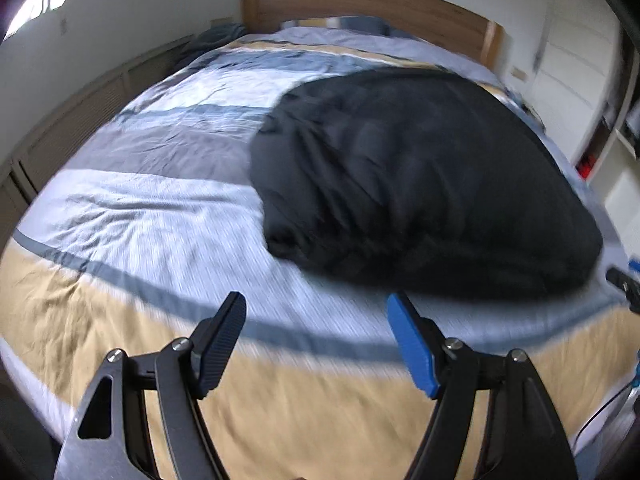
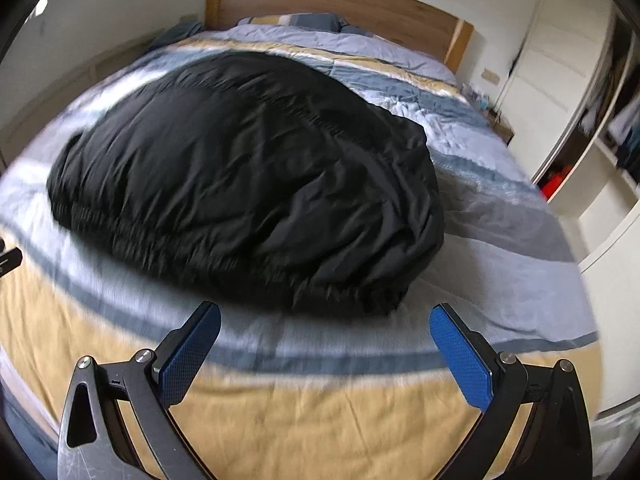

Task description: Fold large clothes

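- Black puffy garment (image 1: 420, 184) lying in a broad rounded mound on the bed (image 1: 132, 208), right of middle in the left wrist view, near edge just ahead of the fingertips.
- Left hand-held gripper (image 1: 316, 312) spread wide, holding nothing, hovering over the tan band of the striped bedcover (image 1: 280, 392) and apart from the cloth.
- Tip of the other tool barely visible at the right edge, beside the garment's near corner.
- Probably best to reach for the near left corner of the dark bundle, pinch one layer only at the hem, lift low and draw it across without dragging the cover along.
- Blurred in both views, so seams, sleeves and collar impossible to make out; which end faces the camera, cannot tell.
- Seen from the right wrist: same black puffy garment (image 2: 248, 176) left of middle, gathered elastic-looking edge along its near side.
- Right hand-held gripper (image 2: 324, 320) also wide apart and empty, just short of the garment's near right corner.
- Advisable to match the left side's height and timing so the fold lands square.
- Wooden headboard (image 2: 332, 0) at the far end, pillows below it, open wardrobe (image 2: 600, 128) along the right wall, low cabinets by the left wall in the left wrist view.
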`<state>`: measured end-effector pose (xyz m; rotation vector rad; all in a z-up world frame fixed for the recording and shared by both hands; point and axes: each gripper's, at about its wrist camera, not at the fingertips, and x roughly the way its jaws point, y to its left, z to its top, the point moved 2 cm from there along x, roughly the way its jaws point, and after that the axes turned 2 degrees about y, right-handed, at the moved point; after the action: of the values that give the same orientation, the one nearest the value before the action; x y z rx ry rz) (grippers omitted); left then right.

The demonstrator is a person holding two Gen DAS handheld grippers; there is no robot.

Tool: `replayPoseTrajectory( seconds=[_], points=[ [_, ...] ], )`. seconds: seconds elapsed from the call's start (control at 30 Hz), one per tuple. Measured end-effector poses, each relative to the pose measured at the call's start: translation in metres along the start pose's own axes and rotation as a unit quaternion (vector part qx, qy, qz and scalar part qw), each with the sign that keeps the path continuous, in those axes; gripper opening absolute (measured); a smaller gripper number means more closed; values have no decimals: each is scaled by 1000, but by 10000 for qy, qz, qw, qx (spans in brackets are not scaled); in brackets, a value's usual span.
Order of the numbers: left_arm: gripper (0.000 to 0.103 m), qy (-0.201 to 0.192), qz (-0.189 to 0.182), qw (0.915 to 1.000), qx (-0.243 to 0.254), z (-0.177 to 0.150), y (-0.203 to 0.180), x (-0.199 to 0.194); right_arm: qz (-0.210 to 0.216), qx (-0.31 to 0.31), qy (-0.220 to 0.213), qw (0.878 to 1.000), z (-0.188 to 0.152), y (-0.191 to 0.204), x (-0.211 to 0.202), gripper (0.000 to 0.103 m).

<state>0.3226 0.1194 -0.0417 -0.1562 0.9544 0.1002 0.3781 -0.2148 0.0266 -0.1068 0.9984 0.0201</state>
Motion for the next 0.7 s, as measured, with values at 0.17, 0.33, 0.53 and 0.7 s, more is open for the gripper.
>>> replayPoseTrajectory(
  seconds=[0.17, 0.33, 0.53, 0.7],
  points=[
    [72, 114, -727, 9947, -721, 57, 47, 41, 1096, 1129, -33, 9875, 39, -49, 40, 103],
    [73, 244, -1348, 9827, -1245, 101, 74, 91, 1704, 1941, -12, 9661, 65, -98, 89, 103],
    [79, 660, -2034, 9638, -1591, 122, 89, 163, 2325, 2415, 232, 9418, 69, -133, 141, 103],
    [92, 1117, -2864, 9333, -1855, 114, 86, 210, 2827, 2698, 597, 9186, 57, -150, 185, 103]
  ],
)
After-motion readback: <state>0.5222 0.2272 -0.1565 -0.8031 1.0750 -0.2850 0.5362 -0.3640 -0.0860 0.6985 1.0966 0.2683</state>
